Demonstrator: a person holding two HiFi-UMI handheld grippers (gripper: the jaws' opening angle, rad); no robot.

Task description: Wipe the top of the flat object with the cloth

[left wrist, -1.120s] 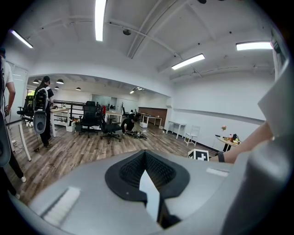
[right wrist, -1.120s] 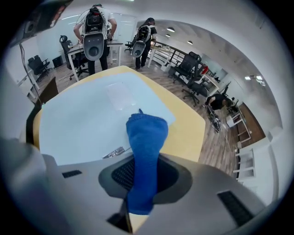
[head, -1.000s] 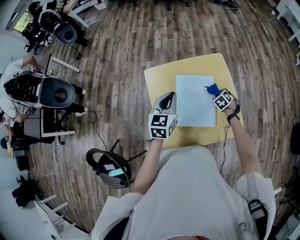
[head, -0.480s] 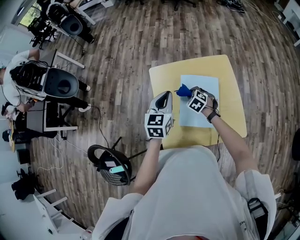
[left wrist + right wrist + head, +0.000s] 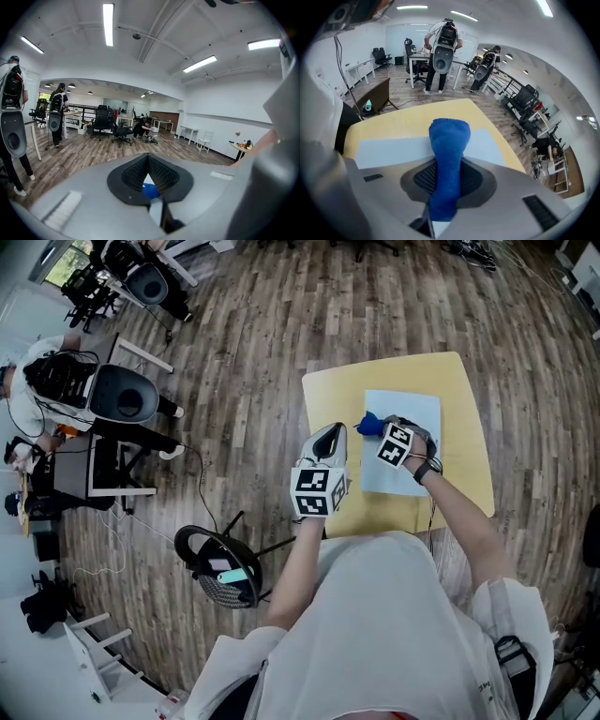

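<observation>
A pale blue flat sheet (image 5: pixel 408 451) lies on the square yellow table (image 5: pixel 464 427). My right gripper (image 5: pixel 379 430) is shut on a blue cloth (image 5: pixel 367 424), which is held at the sheet's left edge. In the right gripper view the cloth (image 5: pixel 449 140) stands up out of the right gripper (image 5: pixel 448 164), with the sheet (image 5: pixel 389 147) behind it. My left gripper (image 5: pixel 330 434) hovers over the table's left part, just left of the sheet, shut and holding nothing. In the left gripper view the left gripper (image 5: pixel 148 158) points at the room, and a bit of cloth (image 5: pixel 150 190) shows below its jaws.
A round black basket-like stool (image 5: pixel 223 577) stands on the wooden floor left of me. People with large black backpacks (image 5: pixel 117 395) are at the far left, beside desks. Office chairs (image 5: pixel 105 123) and tables fill the room beyond.
My right gripper carried the cloth from the sheet's right side across to its left edge, then almost stopped. The left gripper stayed where it was.
</observation>
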